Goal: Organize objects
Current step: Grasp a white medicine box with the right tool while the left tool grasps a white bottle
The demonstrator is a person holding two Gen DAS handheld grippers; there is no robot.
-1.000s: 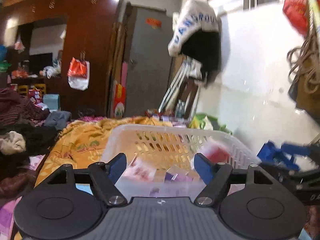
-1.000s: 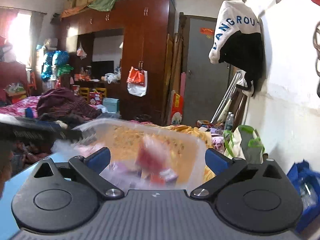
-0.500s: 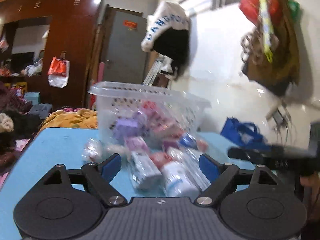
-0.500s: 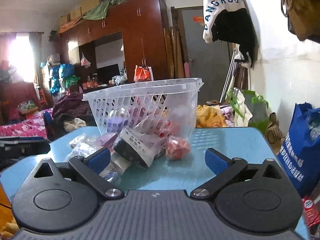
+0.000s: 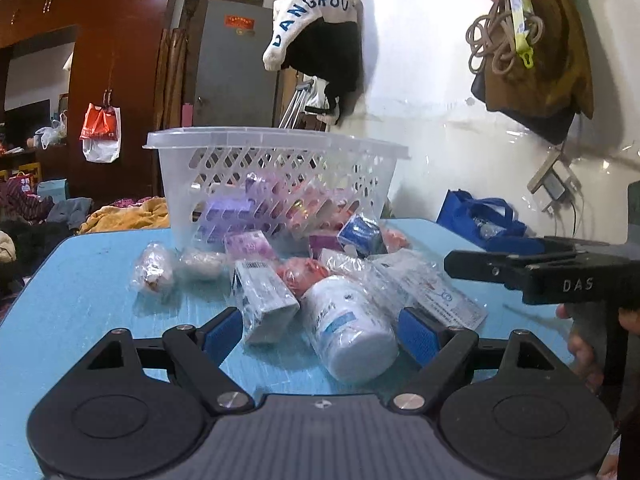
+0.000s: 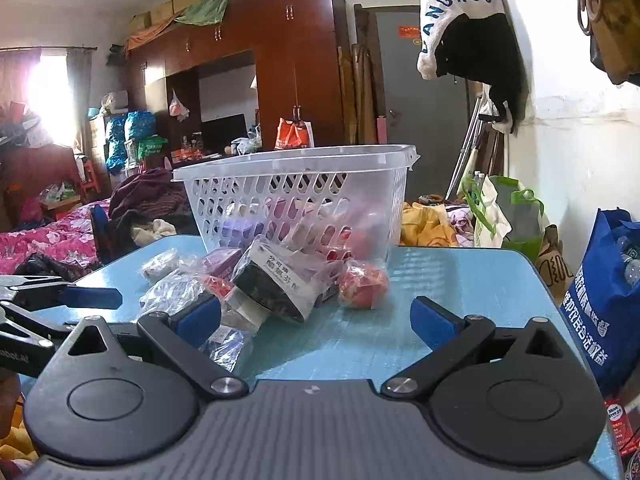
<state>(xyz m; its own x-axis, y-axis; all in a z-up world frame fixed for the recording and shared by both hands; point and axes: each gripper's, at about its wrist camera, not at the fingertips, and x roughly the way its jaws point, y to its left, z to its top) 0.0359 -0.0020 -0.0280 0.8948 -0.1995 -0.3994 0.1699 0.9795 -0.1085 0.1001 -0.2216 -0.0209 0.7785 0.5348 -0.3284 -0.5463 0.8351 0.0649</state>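
A clear plastic basket (image 5: 276, 184) stands on the blue table (image 5: 80, 288) with several packets inside; it also shows in the right wrist view (image 6: 296, 204). Wrapped packets, boxes and a white bottle (image 5: 350, 328) lie in a heap in front of it. My left gripper (image 5: 320, 330) is open and empty, low over the table, with the white bottle and a grey box (image 5: 264, 300) between its fingers. My right gripper (image 6: 316, 316) is open and empty near a black-labelled packet (image 6: 272, 284) and a red wrapped ball (image 6: 362, 286). The right gripper also shows in the left wrist view (image 5: 540, 272).
A blue bag (image 6: 608, 300) stands right of the table by the white wall. Clothes hang on the wall (image 5: 320, 40). A bed with piled clothes (image 6: 52, 236) lies to the left, with a dark wardrobe (image 6: 280, 80) behind.
Both grippers have dropped from above the basket to table level in front of the heap. The view has steadied, and the basket now stands behind the loose packets.
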